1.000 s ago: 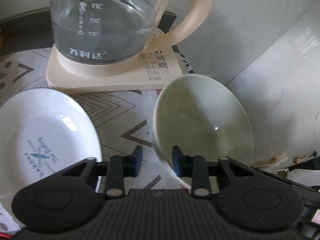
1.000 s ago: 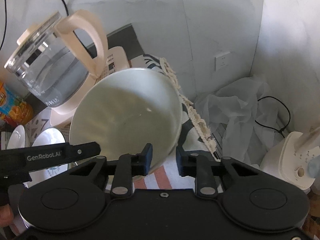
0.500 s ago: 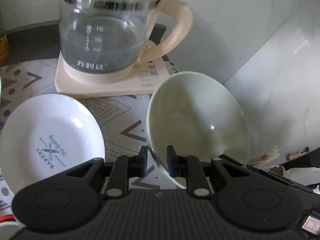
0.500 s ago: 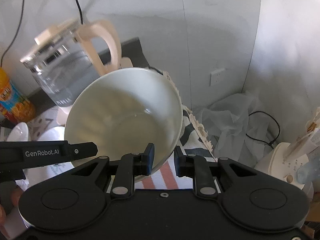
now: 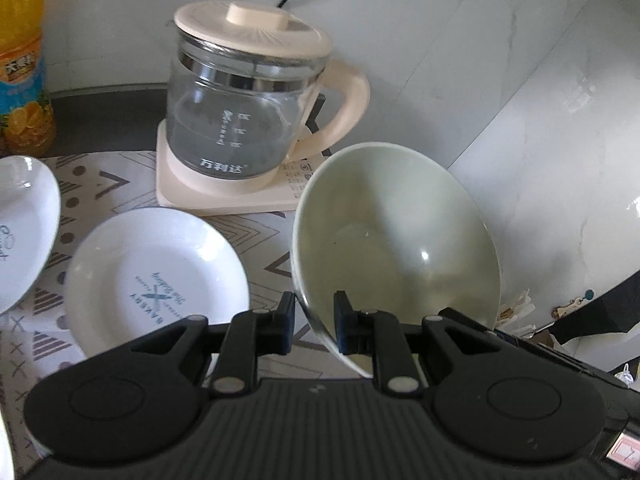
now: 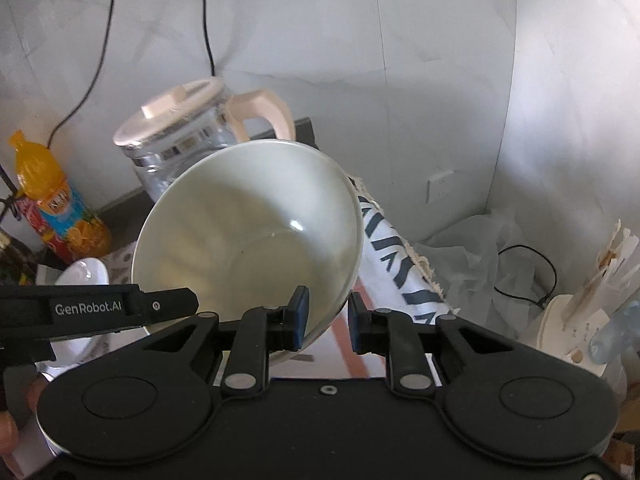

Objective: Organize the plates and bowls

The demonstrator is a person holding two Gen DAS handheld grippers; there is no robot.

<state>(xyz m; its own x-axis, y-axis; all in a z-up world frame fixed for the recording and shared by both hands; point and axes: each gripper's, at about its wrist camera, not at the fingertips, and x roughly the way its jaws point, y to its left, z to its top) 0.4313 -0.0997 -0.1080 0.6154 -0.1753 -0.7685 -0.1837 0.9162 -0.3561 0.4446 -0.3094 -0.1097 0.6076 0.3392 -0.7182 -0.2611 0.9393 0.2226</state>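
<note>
The bowl (image 5: 396,248) is pale green. The plate (image 5: 156,276) is white with blue lettering. The kettle (image 5: 248,120) has cream trim. The tablecloth (image 5: 116,188) shows grey triangles.

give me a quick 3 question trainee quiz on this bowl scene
1. True or false: the pale green bowl is gripped by both tools.
2. What stands behind the bowl? A) glass kettle B) toaster C) pan
3. What printed item lies on the cloth left of the bowl in the left wrist view?

Key:
1. True: left tool and right tool each pinch its rim.
2. A, the glass kettle.
3. The white plate.
</note>
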